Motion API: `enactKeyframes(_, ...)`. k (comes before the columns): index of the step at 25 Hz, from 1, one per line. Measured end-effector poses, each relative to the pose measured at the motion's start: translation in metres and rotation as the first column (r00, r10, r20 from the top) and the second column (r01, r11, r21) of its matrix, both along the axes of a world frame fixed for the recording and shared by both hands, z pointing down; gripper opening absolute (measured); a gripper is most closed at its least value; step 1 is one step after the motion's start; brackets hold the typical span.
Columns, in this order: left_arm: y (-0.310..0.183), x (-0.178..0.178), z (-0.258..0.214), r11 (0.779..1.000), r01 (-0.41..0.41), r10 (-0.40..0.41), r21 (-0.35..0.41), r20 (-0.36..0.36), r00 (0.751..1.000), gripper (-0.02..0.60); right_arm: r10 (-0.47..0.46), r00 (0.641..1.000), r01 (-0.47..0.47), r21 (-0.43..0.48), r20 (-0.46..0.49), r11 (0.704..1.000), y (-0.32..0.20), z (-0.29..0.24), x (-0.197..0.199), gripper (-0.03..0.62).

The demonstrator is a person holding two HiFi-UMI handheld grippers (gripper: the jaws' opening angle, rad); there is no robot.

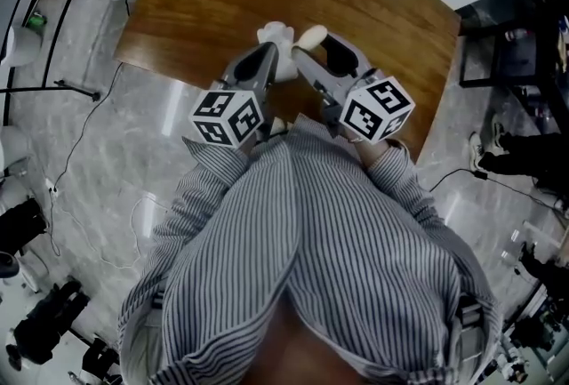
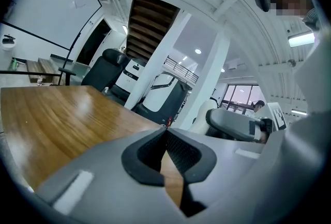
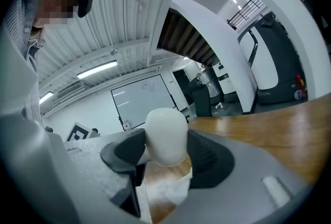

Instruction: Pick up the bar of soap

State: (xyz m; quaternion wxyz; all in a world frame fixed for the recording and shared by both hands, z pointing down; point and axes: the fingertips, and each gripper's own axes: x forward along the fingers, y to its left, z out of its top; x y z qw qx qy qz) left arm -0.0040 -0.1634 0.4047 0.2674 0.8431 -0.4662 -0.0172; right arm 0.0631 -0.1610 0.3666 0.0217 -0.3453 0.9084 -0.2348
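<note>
Right gripper (image 3: 166, 158) clamping the bar of soap (image 3: 165, 132)
The wooden table (image 1: 204, 1) is lying beneath and ahead of both tools. The left gripper (image 2: 166, 134), just beside the right one, is holding nothing, its jaws meeting. The white soap is sitting pinched between the right jaws' pads.

Wooden table (image 1: 222, 1), grey marble floor (image 1: 98, 161), white ribbed ceiling (image 3: 119, 5), strip light (image 3: 95, 69), whiteboard (image 3: 139, 99)

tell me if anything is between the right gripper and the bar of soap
Nothing visible does. The white rounded bar of soap sits directly between the jaws of the right gripper, which press against its two sides. The left gripper is alongside with its jaws together and holds nothing.
</note>
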Motion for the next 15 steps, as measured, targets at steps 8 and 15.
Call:
enactKeyframes(8, -0.0008, -0.0027, 0.0041, 1.000, 0.018, -0.018, -0.009, 0.006, 1.000, 0.006, -0.007, 1.000, 0.007, -0.001, -0.019, 1.000, -0.0027, 0.0063, -0.0021, 0.255)
enactKeyframes(15, 0.0027, -0.0066, 0.0057, 0.999, 0.026, -0.026, -0.021, 0.007, 1.000, 0.006, 0.020, 1.000, -0.020, -0.005, -0.021, 1.000, -0.0042, 0.0071, 0.0012, 0.255)
